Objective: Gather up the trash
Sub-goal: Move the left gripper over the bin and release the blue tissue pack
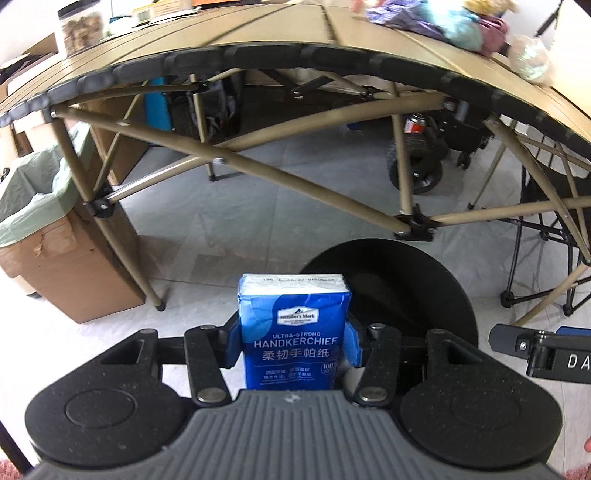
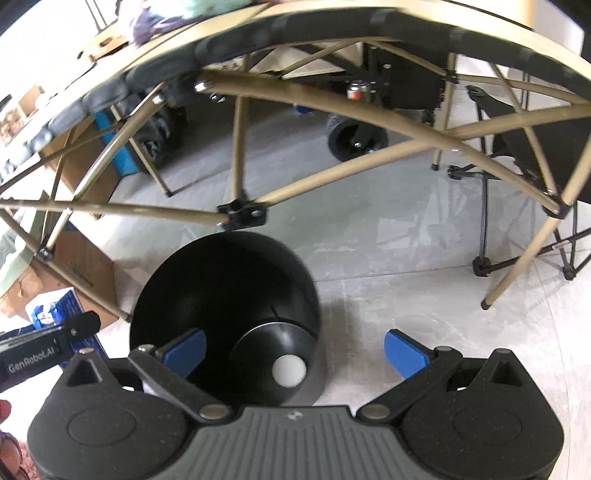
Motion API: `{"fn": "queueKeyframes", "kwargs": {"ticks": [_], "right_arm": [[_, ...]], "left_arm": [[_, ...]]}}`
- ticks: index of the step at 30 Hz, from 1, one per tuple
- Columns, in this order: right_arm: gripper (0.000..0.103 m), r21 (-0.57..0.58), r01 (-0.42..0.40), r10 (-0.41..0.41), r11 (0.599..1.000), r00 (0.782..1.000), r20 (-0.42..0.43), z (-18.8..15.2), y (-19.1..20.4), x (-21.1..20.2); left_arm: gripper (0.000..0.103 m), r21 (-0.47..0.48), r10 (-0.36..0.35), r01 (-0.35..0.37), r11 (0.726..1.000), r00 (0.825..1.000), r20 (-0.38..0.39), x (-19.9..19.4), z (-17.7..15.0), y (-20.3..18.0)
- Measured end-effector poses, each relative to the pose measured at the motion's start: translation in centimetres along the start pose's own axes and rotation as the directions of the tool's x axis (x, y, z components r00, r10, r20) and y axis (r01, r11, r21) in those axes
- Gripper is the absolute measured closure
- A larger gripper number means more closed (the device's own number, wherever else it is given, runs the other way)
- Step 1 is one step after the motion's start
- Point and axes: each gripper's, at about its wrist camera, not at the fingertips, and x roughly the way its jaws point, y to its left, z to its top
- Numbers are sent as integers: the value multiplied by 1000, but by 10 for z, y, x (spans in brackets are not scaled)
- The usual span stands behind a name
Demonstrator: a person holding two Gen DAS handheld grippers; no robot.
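Left tongs (image 1: 293, 345) squeeze blue tissue pack (image 1: 294, 328), held up over floor beside black bin (image 2: 225, 314). Right tongs (image 2: 295, 350) wide open, nothing inside, above bin. Desk (image 1: 258, 33) behind.

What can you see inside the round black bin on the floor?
Inside the black bin, the right wrist view shows one small white ball-like object on the bottom. The near part of the inside is covered by the right hand-held gripper, so anything there is hidden.
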Motion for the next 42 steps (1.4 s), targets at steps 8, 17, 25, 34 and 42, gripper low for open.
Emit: {"fn": "queueKeyframes", "kwargs": {"ticks": [8,17,25,34,42], "right_arm": [[0,55,33,-34,998,999,8,0,-30,-4],[0,113,66,-67,991,998,7,-5,-61,-4],[0,142,93,-93,985,996,-11,-9,-80,1],[0,166,110,-108,980,994,-21,-12,-91,4],[0,165,107,-105,981,994,-20,-11,-89,4]], "left_arm": [[51,44,-22,23,999,1000,-21,7,-1,-31],[51,90,-24,29,996,998,-54,21,-6,-62],[51,88,-22,30,996,995,-95,37,-6,-74],[51,91,-20,35,995,987,-156,51,-9,-83],[38,86,-26,43,995,983,-183,54,-10,-85]]}}
